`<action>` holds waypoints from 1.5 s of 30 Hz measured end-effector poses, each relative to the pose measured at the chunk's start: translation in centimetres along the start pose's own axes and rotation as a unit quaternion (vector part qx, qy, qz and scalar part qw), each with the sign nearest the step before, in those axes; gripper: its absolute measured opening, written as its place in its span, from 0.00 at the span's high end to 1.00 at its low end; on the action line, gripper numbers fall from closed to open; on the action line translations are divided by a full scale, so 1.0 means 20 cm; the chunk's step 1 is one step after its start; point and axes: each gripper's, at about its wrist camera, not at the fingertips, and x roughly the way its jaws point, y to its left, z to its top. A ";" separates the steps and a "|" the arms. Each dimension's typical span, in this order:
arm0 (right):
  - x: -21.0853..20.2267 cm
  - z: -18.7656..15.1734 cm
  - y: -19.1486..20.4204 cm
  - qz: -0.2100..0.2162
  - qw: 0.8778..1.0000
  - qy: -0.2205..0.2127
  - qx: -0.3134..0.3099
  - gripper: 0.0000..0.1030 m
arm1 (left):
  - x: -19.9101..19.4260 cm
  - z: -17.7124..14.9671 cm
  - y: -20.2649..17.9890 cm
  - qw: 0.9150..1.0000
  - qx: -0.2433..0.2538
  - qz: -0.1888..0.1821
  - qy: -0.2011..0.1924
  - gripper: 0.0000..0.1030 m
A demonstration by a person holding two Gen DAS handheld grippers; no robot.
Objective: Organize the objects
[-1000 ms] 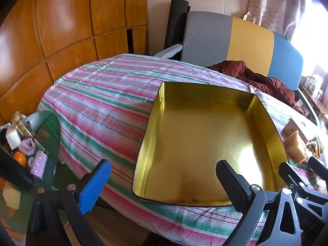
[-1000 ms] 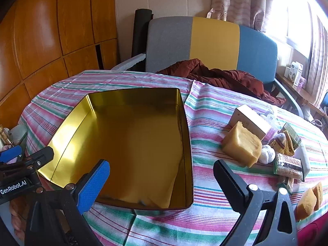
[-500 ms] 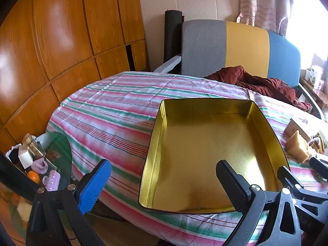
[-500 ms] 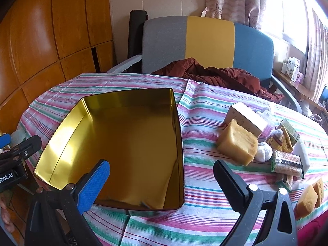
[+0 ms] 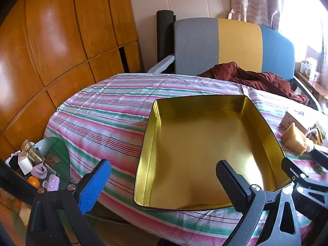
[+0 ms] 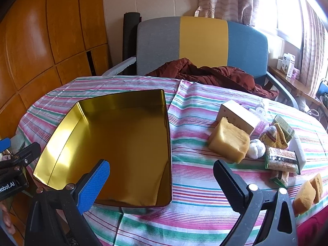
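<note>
the gold tin (image 6: 114, 135) is glossy, mirror-smooth metal. it sits on a striped woven tablecloth (image 6: 196, 121), matt and slightly creased. the wall panels (image 5: 51, 47) are varnished wood with a sheen. the yellow sponge block (image 6: 229, 141) looks porous and rough; the box (image 6: 237, 114) behind it is matt cardboard.

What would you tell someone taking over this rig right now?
Left gripper: open, holding nothing, near the tin's front edge.
Right gripper: open, holding nothing, over the tin's front right corner.
Tin: on the striped cloth, nothing in it.
To its right, all loose on the cloth: big sponge, box, white ball, snack packs, two small sponges.
Done: nothing packed so far.
Left: probably move those items into the tin; the big sponge looks nearest.
</note>
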 end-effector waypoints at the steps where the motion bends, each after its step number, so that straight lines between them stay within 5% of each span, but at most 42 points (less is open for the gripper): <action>1: 0.00 0.00 -0.01 -0.001 1.000 0.000 0.001 0.00 | 0.00 0.00 -0.01 1.000 0.002 0.000 0.000 0.00; 8: -0.03 0.02 -0.11 -0.018 1.000 -0.008 0.022 0.00 | 0.01 0.01 -0.06 1.000 0.018 -0.022 0.005 0.00; 11: -0.04 0.02 -0.18 -0.031 0.999 -0.011 0.036 0.00 | 0.02 0.01 -0.09 0.997 0.021 -0.073 0.016 0.00; 15: -0.05 0.03 -0.29 -0.049 0.997 -0.011 0.056 0.00 | 0.05 0.02 -0.13 0.984 -0.010 -0.174 0.047 0.00; 23: -0.10 0.03 -0.61 -0.099 0.990 -0.011 0.100 0.00 | 0.04 0.06 -0.33 0.977 0.051 -0.205 0.037 0.00; 30: -0.18 0.06 -0.94 -0.143 0.978 -0.019 0.153 0.00 | 0.08 0.14 -0.53 0.952 0.080 -0.287 0.076 0.00; 38: -0.27 0.06 -1.36 -0.172 0.955 -0.025 0.241 0.00 | 0.05 0.20 -0.83 0.934 0.158 -0.312 0.068 0.00; 45: -0.28 -0.04 -1.55 -0.157 0.942 -0.021 0.297 0.00 | 0.09 0.21 -1.01 0.930 0.186 -0.309 0.065 0.00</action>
